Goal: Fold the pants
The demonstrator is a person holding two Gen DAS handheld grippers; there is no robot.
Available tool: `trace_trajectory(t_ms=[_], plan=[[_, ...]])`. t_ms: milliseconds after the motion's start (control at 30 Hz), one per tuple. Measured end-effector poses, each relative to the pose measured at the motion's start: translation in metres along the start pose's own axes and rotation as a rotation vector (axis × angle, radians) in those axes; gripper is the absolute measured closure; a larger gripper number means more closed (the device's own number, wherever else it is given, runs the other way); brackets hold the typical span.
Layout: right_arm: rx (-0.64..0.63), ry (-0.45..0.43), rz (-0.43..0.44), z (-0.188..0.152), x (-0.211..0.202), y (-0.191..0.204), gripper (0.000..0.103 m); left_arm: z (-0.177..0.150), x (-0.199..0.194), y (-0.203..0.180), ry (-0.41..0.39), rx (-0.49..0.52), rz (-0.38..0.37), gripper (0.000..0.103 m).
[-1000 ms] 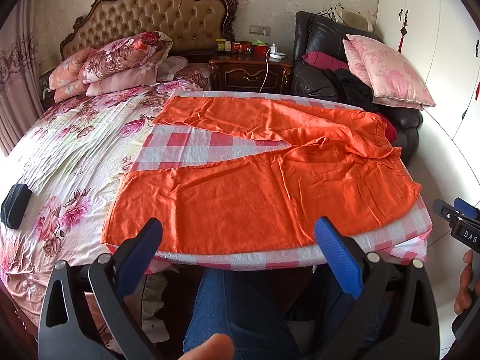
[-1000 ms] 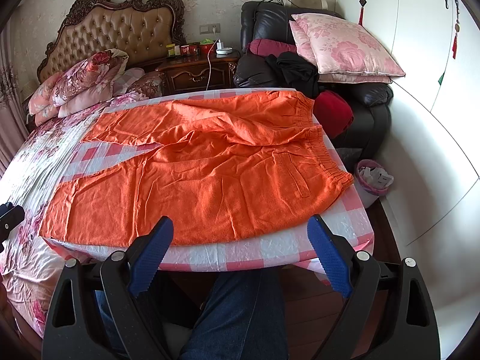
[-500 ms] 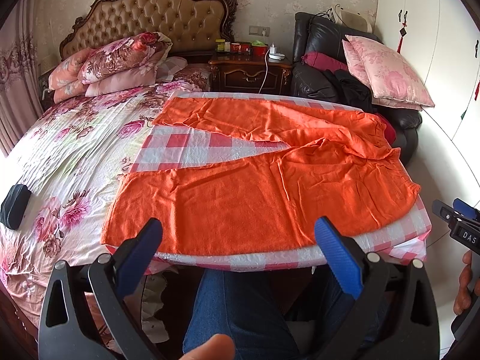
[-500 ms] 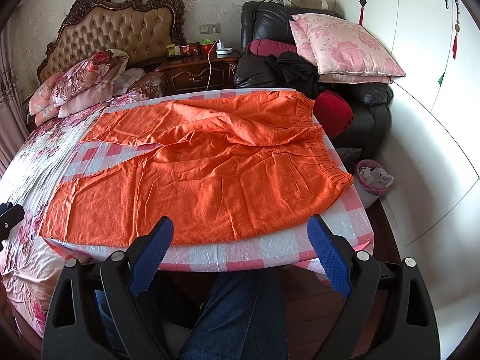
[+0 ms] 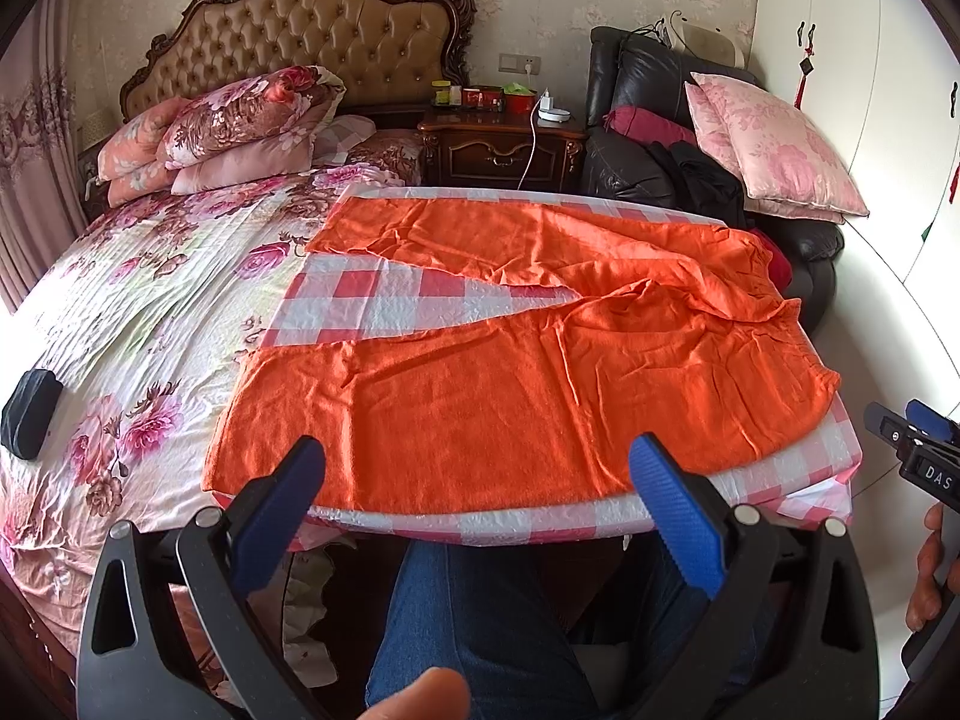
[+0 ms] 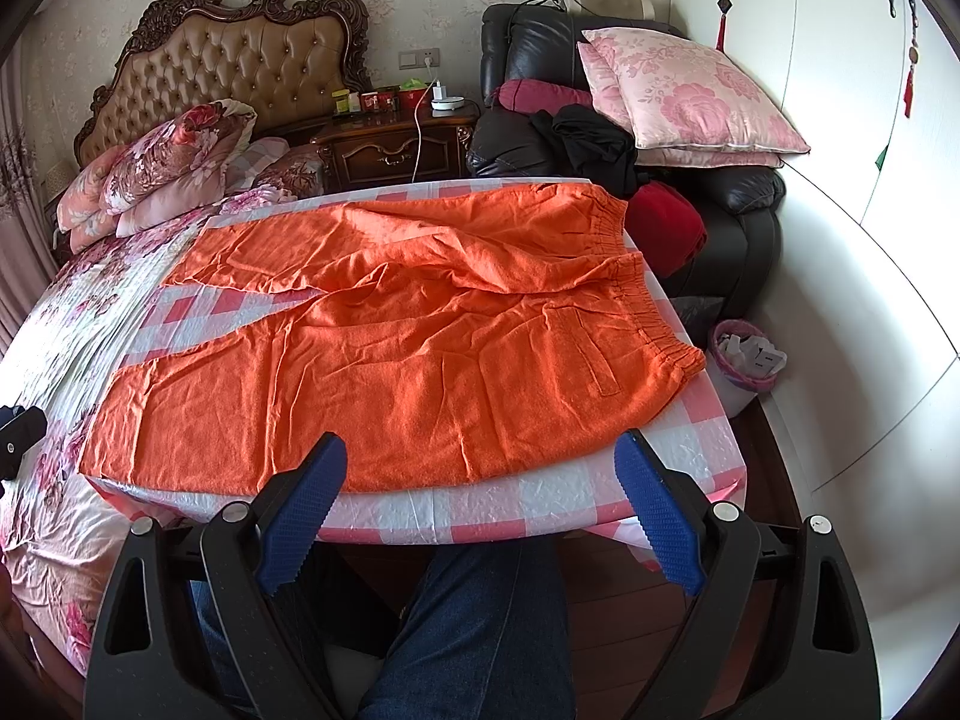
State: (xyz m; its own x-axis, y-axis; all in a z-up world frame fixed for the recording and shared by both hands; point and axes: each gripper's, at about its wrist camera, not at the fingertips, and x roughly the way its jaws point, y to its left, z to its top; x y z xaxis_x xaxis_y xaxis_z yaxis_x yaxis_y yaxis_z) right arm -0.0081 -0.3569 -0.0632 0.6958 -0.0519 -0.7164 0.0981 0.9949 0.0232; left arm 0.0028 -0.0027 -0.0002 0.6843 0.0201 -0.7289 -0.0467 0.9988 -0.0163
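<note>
Orange pants (image 5: 510, 372) lie spread flat on a pink-and-white checked cloth (image 5: 384, 300), legs pointing left and apart in a V, elastic waistband at the right (image 6: 654, 324). My left gripper (image 5: 477, 474) is open and empty, held just short of the near leg's front edge. My right gripper (image 6: 480, 474) is open and empty, held before the near edge of the pants (image 6: 420, 360) close to the waist end. The right gripper also shows at the right edge of the left wrist view (image 5: 918, 450).
The checked cloth (image 6: 540, 504) covers a board at the foot of a floral bed (image 5: 120, 324). A black armchair (image 6: 600, 138) with pink pillows, a nightstand (image 5: 504, 144) and a small bin (image 6: 744, 360) stand beyond. My blue-jeaned legs (image 5: 480, 618) are below.
</note>
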Motion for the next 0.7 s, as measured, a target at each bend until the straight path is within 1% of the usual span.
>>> trace_trajectory(t_ms=[700], plan=[[0.001, 0.001, 0.0, 0.0008, 0.0014, 0.0004, 0.015, 0.0002, -0.001, 0.0009, 0.001, -0.004, -0.003, 0.002]])
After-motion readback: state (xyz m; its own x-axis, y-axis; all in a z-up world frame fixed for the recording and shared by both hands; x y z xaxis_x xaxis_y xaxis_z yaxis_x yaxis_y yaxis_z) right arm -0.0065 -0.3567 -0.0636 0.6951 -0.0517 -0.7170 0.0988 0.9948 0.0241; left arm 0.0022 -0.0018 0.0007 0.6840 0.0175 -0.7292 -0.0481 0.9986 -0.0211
